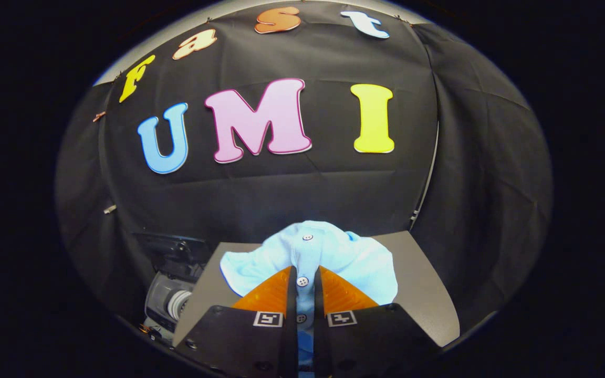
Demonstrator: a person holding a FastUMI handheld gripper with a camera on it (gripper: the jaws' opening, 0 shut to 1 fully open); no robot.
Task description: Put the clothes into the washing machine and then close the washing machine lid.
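Gripper view, looking forward along the two fingers: a black cloth wall (pixel 302 194) rises behind everything and curves around both sides of the booth. Below it lies a grey tabletop (pixel 423 283), its flat surface reaching from behind the fingers out to the right, with a bare strip also showing on the left. On that tabletop sits a light blue garment (pixel 355 262), a buttoned shirt bunched into a soft mound, directly ahead of the fingers and partly between them. Its button placket runs straight down the middle, with one white button near the top of the mound and others lower, in the narrow gap between the fingers. The jaws are drawn close together, pinching the placket of the garment (pixel 305 286), with cloth pressed against the inner face of each finger. Off the left edge of the tabletop, lower down and in shadow, stands the washing machine (pixel 171 299), grey and dark, with a pale ribbed hose visible at its side. Whether its lid is up or down cannot be told from this angle.
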